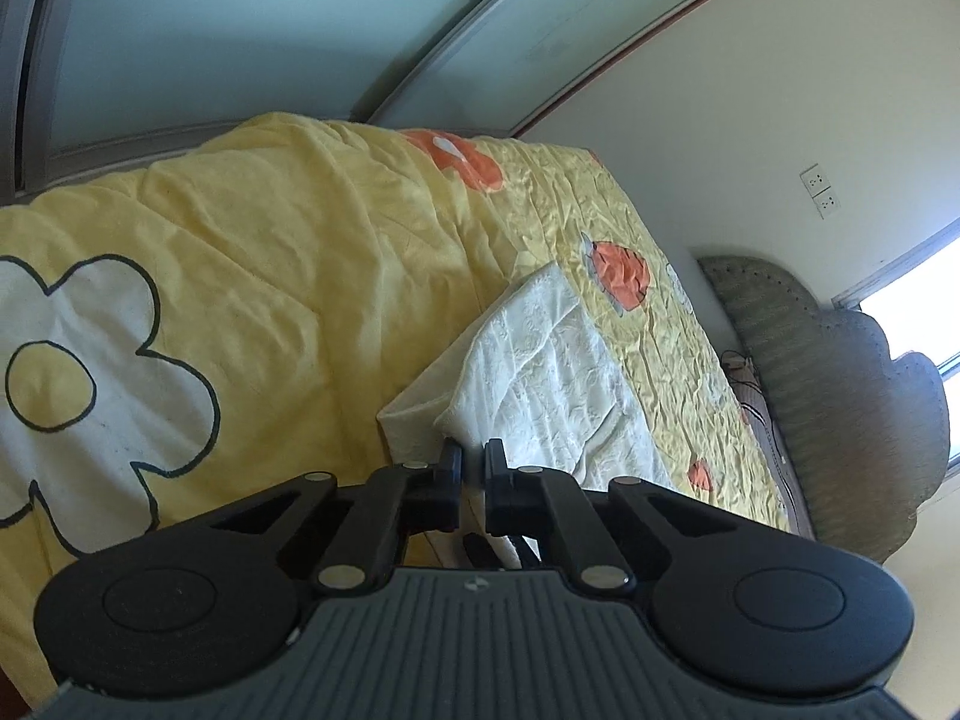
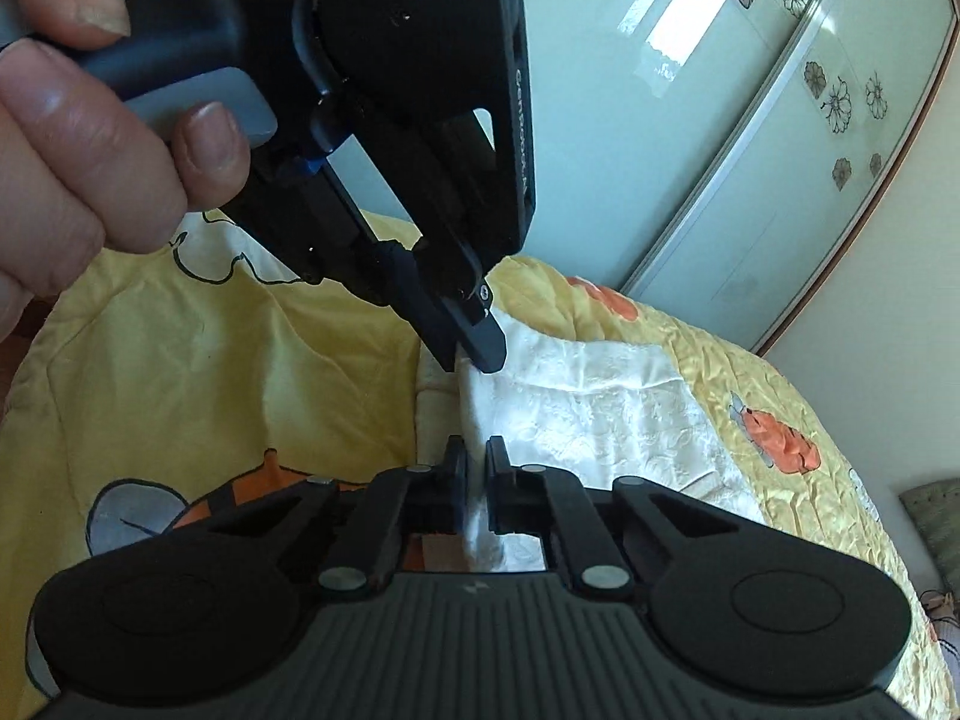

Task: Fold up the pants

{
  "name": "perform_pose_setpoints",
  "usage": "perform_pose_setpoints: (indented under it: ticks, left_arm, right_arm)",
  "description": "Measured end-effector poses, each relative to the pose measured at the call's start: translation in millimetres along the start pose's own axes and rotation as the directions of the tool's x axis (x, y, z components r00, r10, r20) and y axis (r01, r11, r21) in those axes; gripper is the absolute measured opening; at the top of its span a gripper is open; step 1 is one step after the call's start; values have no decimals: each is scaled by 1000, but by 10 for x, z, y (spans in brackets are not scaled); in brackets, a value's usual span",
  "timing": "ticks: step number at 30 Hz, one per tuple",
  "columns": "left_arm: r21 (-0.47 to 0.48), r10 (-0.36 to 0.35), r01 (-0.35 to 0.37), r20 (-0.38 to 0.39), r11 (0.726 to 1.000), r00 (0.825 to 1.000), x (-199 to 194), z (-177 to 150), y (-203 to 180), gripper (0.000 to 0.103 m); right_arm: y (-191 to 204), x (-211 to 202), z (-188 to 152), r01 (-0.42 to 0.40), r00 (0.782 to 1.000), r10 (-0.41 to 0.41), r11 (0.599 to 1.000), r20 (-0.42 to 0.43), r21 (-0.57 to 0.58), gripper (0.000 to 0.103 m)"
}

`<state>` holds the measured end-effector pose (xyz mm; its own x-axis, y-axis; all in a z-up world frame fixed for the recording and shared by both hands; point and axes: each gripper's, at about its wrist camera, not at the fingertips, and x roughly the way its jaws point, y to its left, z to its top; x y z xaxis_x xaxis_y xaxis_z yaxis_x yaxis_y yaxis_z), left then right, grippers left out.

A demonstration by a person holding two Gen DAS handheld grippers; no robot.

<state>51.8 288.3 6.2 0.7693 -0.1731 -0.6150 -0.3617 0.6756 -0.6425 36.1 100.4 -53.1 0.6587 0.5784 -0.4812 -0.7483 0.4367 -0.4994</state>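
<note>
pants: white, faintly embossed, perhaps floral. quilt: yellow, white black-outlined flowers, orange motifs. grippers: black.

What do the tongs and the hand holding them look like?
Both tongs, left tongs and right tongs, are matte black with silver pivot pins, round side discs and a ribbed grey base. The hand is bare, gripping a grey-blue handle. Small lettering runs along the black body.
</note>
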Motion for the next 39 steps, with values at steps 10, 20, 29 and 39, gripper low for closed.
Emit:
perform_pose_setpoints:
  ticks: [10,20,29,39]
  left_arm:
    - [27,39,-39,6,999,999,-30,7,88,28]
    - [-67,-89,83,-102,994,991,-67,-19,159,56]
    - [-226,-206,161,-192,961,960,205,-142,236,65]
    - [-287,-275,225,-145,931,951,449,-71,158,70]
  right_arm:
    - [26,-249,-42,11,1000,-11,999,-7,38,7]
    - [216,-412,-265,116,988,-122,991,-92,-67,46]
    - [320,-86,-267,158,981,-179,958,-68,-241,34]
    - [-687,-393,-190,-109,994,100,938,46,329,13]
